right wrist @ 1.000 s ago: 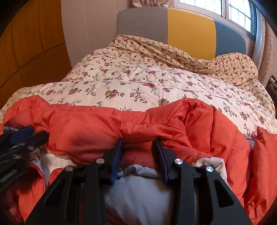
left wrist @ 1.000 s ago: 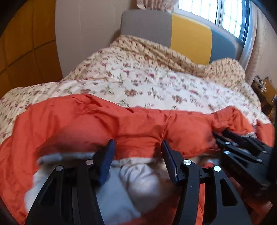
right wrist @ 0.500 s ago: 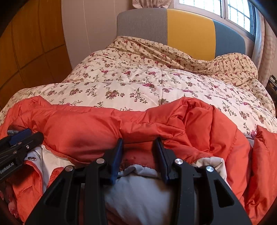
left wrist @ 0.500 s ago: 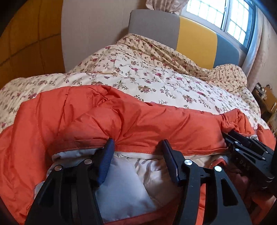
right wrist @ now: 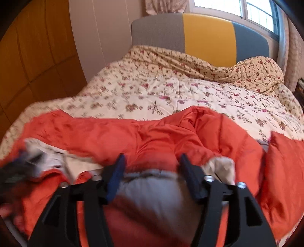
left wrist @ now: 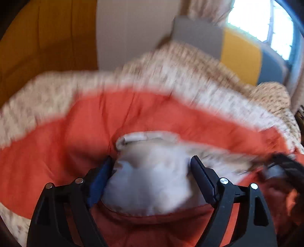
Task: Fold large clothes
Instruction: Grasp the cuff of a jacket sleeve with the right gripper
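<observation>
Bed with floral quilt [right wrist: 171,91]; grey-yellow-blue headboard [right wrist: 207,36]; wood-panelled wall [right wrist: 34,57] left; bright window [right wrist: 247,9] behind.

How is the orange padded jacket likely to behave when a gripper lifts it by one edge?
The orange jacket would probably sag and drape, since it lies in soft, puffy folds on the floral quilt. Its smooth shell and pale lining look slippery, so a thin pinch might slide off. Likely light for its bulk.

floral quilt [right wrist: 171,89], tricolour headboard [right wrist: 207,36], window [right wrist: 252,11]

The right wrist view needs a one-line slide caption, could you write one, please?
Right gripper opening over the orange padded jacket on a floral quilt.
</observation>
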Motion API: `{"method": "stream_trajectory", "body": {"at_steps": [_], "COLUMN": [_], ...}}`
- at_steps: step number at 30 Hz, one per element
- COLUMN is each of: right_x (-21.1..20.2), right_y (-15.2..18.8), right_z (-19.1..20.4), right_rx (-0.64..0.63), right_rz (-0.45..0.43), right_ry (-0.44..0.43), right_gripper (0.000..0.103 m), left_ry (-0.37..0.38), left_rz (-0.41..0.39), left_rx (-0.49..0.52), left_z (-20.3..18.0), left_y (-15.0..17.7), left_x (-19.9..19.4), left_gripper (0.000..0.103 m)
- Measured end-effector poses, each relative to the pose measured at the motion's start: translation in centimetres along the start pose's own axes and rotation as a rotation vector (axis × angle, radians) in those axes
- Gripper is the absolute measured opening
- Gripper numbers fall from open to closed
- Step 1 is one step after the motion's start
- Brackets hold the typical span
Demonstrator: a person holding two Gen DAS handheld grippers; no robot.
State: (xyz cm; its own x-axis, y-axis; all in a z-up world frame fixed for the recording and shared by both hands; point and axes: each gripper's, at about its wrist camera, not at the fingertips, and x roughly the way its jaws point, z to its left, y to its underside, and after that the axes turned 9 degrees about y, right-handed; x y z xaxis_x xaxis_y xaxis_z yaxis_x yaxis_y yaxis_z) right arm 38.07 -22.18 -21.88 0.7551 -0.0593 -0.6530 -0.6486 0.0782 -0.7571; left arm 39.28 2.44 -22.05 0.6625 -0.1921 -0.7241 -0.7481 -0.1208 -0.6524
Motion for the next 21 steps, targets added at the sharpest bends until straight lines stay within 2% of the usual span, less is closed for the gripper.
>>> {"method": "stream_trajectory", "body": {"at_steps": [2, 5, 7, 11, 16, 19, 21], "right_x": [-1.8, -4.1, -5.6, -7.4, -8.4, -8.5, -8.3], "right_y": [0.2, 0.6, 1.0, 2.1, 4.3, 5.5, 6.2], "right_z": [-2.0, -7.0, -11.5, -18.5, -28.2, -32.3, -35.1], "right_rx": [0.053, 0.209, 0.338, 0.497, 0.736, 0.812, 0.86], "right_rz": [-0.019, -0.038, -0.057, -0.08, -0.05, -0.036, -0.023], "right_ry": [0.009, 0.037, 0.09, 0.23, 0.393, 0.458, 0.472], "right_gripper": [0.063, 0.063, 0.063, 0.063, 0.063, 0.064, 0.065], "left_ry": [0.008, -0.001, 0.009, 0.004, 0.002, 0.001, 0.0], "left_rz": [0.001, 0.004, -0.002, -0.008, -0.017, -0.022, -0.019], "left_rx": [-0.002, 0.015, 0.008, 0.011, 0.013, 0.014, 0.018], "left_z": [0.1, -0.1, 0.0, -0.1, -0.2, -0.2, -0.2], "left_y": [0.0, -0.1, 0.0, 0.1, 0.5, 0.5, 0.5], "left_x": [0.3, 0.6, 0.6, 0.4, -0.1, -0.2, -0.1], "left_gripper": [0.085, 0.087, 0.087, 0.087, 0.087, 0.087, 0.088]}}
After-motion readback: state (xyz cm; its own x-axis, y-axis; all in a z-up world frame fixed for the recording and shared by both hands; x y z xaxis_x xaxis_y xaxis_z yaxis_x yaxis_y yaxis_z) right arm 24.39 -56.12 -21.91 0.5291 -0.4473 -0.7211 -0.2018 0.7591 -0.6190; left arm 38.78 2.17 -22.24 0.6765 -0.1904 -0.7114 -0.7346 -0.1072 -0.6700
